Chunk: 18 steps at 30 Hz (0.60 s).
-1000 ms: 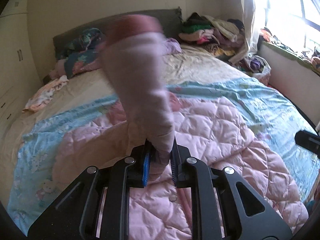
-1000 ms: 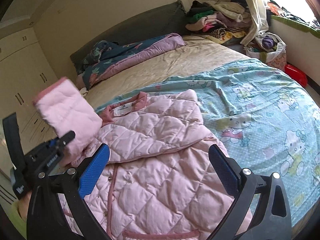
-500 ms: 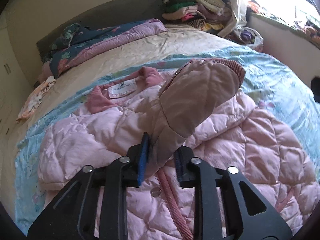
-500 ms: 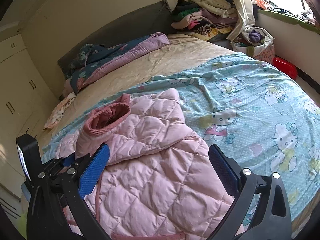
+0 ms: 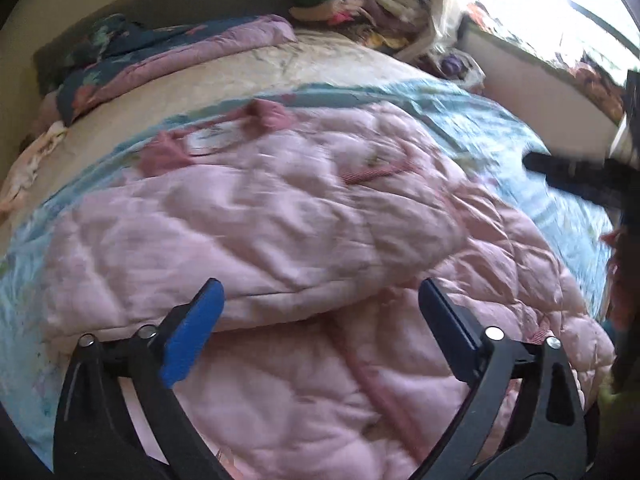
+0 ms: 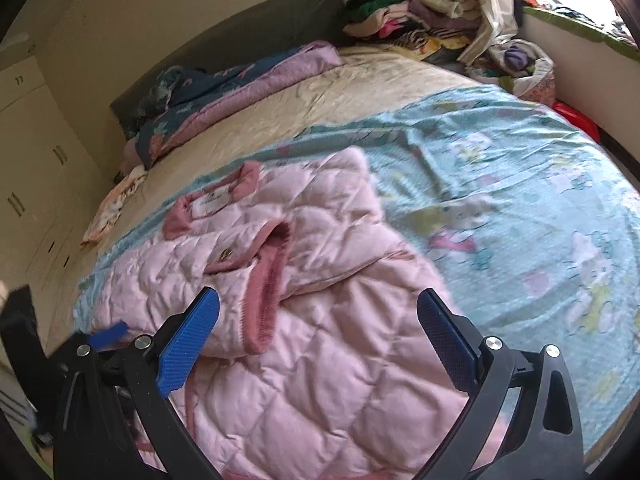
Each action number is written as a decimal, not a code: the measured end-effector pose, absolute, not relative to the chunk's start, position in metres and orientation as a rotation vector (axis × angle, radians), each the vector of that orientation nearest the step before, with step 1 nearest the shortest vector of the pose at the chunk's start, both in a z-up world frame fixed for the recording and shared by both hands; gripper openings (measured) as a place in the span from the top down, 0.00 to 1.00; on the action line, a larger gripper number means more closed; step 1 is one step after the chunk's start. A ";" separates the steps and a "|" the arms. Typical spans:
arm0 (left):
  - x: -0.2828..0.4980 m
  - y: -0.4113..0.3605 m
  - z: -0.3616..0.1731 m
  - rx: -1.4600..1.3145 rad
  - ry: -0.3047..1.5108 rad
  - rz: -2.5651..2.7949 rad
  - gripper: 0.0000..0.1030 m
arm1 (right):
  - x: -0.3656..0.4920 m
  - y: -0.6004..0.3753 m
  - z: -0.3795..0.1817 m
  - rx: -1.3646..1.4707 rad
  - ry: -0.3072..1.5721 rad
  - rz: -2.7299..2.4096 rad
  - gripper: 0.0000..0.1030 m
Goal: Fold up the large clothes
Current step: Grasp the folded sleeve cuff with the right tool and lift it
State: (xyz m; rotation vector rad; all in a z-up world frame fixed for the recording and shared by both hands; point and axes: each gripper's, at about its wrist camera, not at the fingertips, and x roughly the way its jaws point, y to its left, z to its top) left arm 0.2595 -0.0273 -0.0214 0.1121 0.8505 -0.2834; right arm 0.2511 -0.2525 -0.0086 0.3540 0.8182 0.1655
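left gripper point(image 5: 316, 320) spread over pink jacket point(image 6: 304, 320), clothes pile point(image 6: 420, 12) behind

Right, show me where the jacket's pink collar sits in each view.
Left wrist: pink collar upper centre-left, blurred, at the quilted jacket's far edge.
Right wrist: pink collar centre-left, around a white neck label.
Shared landmark: clothes pile at the bed's far corner.

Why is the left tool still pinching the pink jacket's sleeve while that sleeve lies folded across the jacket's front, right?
Not pinching. The left wrist view shows the left gripper open, its fingers spread, holding nothing. The sleeve does lie folded across the pink jacket.
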 end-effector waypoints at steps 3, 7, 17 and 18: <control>0.264 0.006 -0.013 0.080 0.833 -0.211 0.09 | 0.257 -0.233 -0.018 0.365 0.851 0.226 0.04; 0.275 0.055 -0.006 0.043 0.814 -0.097 0.09 | 0.268 -0.206 -0.031 0.366 0.897 0.260 0.04; 0.287 0.137 -0.002 -0.102 0.773 0.037 0.09 | 0.293 -0.182 -0.063 0.553 0.959 0.280 0.04; 0.290 0.142 -0.003 -0.111 0.773 0.043 0.09 | 0.295 -0.181 -0.066 0.576 0.956 0.283 0.04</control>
